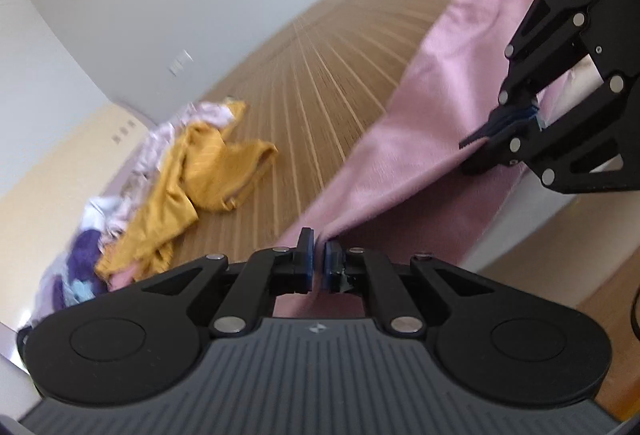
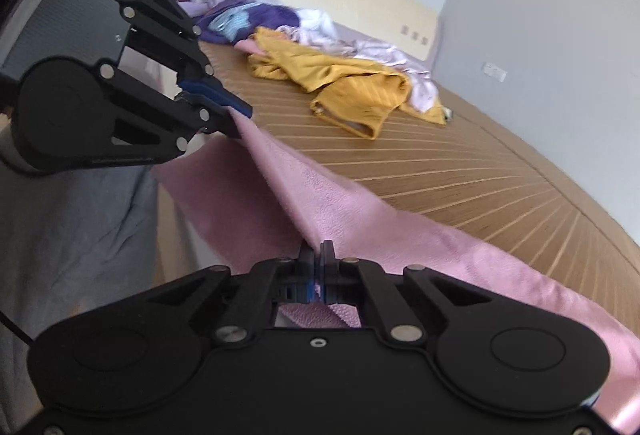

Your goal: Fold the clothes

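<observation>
jaws of left gripper (image 1: 319, 249) and right gripper (image 2: 317, 255) pinched on pink cloth (image 2: 360, 211), yellow garment (image 1: 200, 171) at 10 o'clock on bed (image 1: 320, 75)

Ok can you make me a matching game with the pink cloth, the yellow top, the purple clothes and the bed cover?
Things:
1. pink cloth
2. yellow top
3. purple clothes
4. bed cover

States:
A. brown with pale stripes
B. farthest back in the heap
C. pinched by left gripper and right gripper
D. crumpled, in front of the heap

Pairs: 1-C, 2-D, 3-B, 4-A
</observation>
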A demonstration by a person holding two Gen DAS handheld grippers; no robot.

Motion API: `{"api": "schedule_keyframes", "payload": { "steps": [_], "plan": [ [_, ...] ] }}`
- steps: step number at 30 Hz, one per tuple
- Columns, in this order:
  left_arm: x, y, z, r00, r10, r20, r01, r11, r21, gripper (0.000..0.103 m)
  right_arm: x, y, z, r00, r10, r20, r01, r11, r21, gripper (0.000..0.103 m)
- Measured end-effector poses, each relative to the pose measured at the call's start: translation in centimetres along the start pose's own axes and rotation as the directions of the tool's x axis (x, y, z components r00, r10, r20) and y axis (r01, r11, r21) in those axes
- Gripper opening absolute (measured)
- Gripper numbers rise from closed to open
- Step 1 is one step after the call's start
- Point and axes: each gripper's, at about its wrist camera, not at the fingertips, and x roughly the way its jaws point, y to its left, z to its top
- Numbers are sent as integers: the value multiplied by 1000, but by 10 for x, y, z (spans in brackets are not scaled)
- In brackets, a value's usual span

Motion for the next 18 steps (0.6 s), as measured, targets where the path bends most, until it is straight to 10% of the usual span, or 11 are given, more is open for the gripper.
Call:
{"api": "schedule_keyframes", "payload": {
  "steps": [6,10,18],
  "plan": [
    [0,4,-12,995,-70,-68,69,997,-27,7,4,-1,-6,999,43,-5,-43,998,44,17],
    [-8,4,-26,986,-130,-107,126,991,-44,7,2,4,-6,996,94,0,-94,995,28,45],
    [-23,16,-39,981,-174,-88,161,977,-141,7,-16,-9,-1,973,206,105,-219,967,128,44]
  ]
}}
